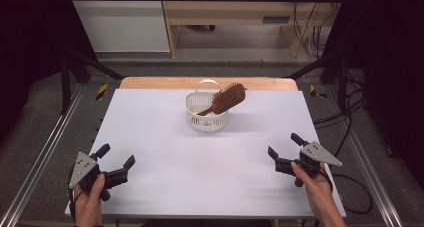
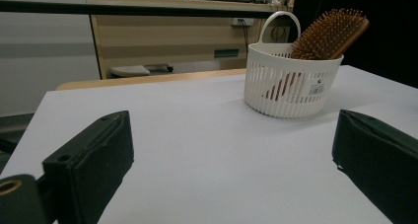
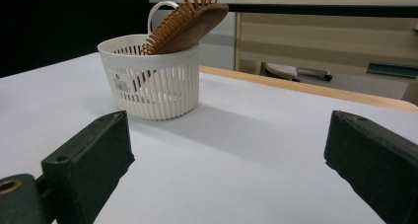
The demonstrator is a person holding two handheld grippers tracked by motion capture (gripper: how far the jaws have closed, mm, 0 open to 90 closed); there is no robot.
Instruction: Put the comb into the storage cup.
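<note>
On the white counter (image 1: 165, 137) stands 1 small white basket (image 1: 206, 118), toward the far middle part, and inside it leans 1 wooden hairbrush (image 1: 227, 99). The handle end of the brush is down in the basket, and the bristled head comes out over the rim, tilted to the right side in the high view. The basket has slotted walls, 1 looped handle at its far rim and 1 small label on its side, which is too small to read.

2 grippers are at the near edge of the counter, well apart from each other and well apart from the basket. The left gripper (image 1: 119, 155) is held by 1 hand (image 1: 90, 202) at the near left corner. Its 2 fingers (image 2: 93, 160) are spread wide, with nothing between them; in the left gripper view I see bare counter between them and the basket farther off to the right. The right gripper (image 1: 285, 144) is held by the other hand (image 1: 315, 187) at the near right side. Its 2 fingers (image 3: 91, 157) are also spread wide and hold nothing, and in the right gripper view the basket with the brush stands beyond them to the left.

Each gripper carries 1 grey 3-cornered plate on top.
</note>
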